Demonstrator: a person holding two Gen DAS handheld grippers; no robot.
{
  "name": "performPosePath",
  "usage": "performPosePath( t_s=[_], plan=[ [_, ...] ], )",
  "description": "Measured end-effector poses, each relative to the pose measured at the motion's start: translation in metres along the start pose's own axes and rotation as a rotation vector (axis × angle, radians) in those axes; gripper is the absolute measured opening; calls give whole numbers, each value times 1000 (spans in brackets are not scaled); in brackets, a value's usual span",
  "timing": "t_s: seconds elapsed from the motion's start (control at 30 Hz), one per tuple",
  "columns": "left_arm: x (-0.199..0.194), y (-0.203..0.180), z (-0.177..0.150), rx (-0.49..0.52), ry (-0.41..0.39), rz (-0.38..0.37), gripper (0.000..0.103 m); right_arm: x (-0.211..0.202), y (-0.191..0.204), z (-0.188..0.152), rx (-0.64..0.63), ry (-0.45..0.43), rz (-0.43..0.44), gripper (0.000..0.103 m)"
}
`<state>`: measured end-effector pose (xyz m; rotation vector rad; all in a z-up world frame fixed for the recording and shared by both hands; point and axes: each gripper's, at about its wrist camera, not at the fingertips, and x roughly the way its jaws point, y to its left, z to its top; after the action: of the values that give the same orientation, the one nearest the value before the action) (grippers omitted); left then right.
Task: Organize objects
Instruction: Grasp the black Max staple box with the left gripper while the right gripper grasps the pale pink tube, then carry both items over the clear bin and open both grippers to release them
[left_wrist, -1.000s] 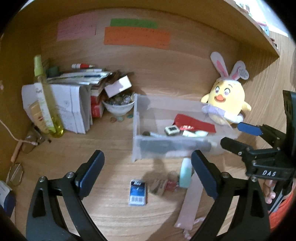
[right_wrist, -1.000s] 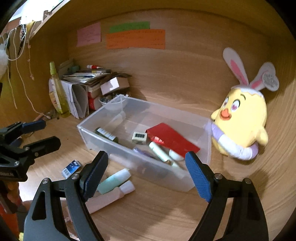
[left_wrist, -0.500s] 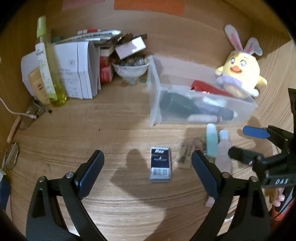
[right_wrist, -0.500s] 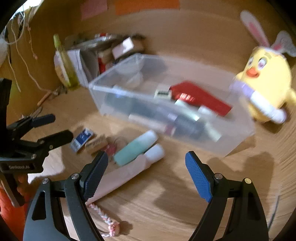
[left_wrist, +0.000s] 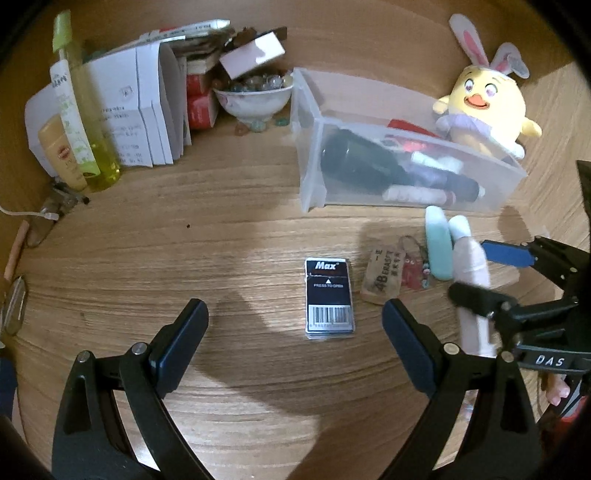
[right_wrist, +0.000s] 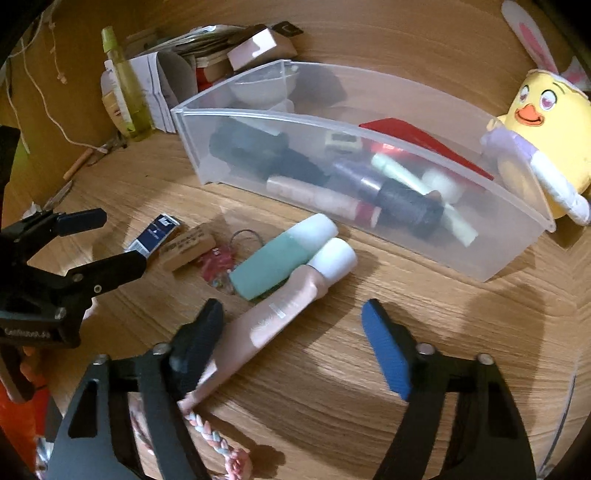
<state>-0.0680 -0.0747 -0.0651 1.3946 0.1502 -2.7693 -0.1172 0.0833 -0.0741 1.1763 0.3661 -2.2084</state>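
Observation:
A clear plastic bin (left_wrist: 314, 162) (right_wrist: 192, 144) holds bottles, tubes and a red packet. In front of it on the wooden desk lie a black Max staples box (left_wrist: 328, 299) (right_wrist: 155, 232), a tan eraser (left_wrist: 382, 277) (right_wrist: 186, 247), a red keyring trinket (left_wrist: 413, 266), a teal tube (left_wrist: 437, 247) (right_wrist: 280, 254) and a pink tube (left_wrist: 471, 266) (right_wrist: 280, 314). My left gripper (left_wrist: 295, 347) is open above the staples box. My right gripper (right_wrist: 295, 339) is open over the pink tube, its left finger beside the tube.
A yellow bunny-eared chick plush (left_wrist: 484, 107) (right_wrist: 546, 129) sits right of the bin. Papers (left_wrist: 140, 114), a yellow-green bottle (left_wrist: 85, 110), a bowl of marbles (left_wrist: 255, 92) and boxes crowd the back left. A braided cord (right_wrist: 218, 439) lies near the front.
Both grippers have tilted down and moved closer to the desk. The left one now hovers nearer the staples box, the right one nearer the pink tube. Both stay open.

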Motion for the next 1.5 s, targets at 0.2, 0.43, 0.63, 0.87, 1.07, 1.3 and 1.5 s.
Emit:
performPosePath(
  t_s=[0.2,0.43,0.63,0.87,1.07,1.3,1.5],
  plan=[
    [2,0,2,1,8,-5,94,-6,-12,-4,-20,-12,-18,37],
    [5,-4,3,5,12,-4,73,-10,-30,-4,4,-8,-1,25],
    [9,-15,8,43,3,14,59,-7,-41,3,35,7,-5,25],
    [7,-24,6,106,-24,4,27,4,-40,17,34,-2,-32,25],
    [2,-24,3,100,-54,-3,27,3,-37,17,18,-26,-29,21],
    [-13,-15,0,41,-91,-16,27,-19,-36,15,19,-88,-17,21],
    [-39,-18,7,38,-154,-15,27,-50,-30,19,17,-174,7,20]
  ],
)
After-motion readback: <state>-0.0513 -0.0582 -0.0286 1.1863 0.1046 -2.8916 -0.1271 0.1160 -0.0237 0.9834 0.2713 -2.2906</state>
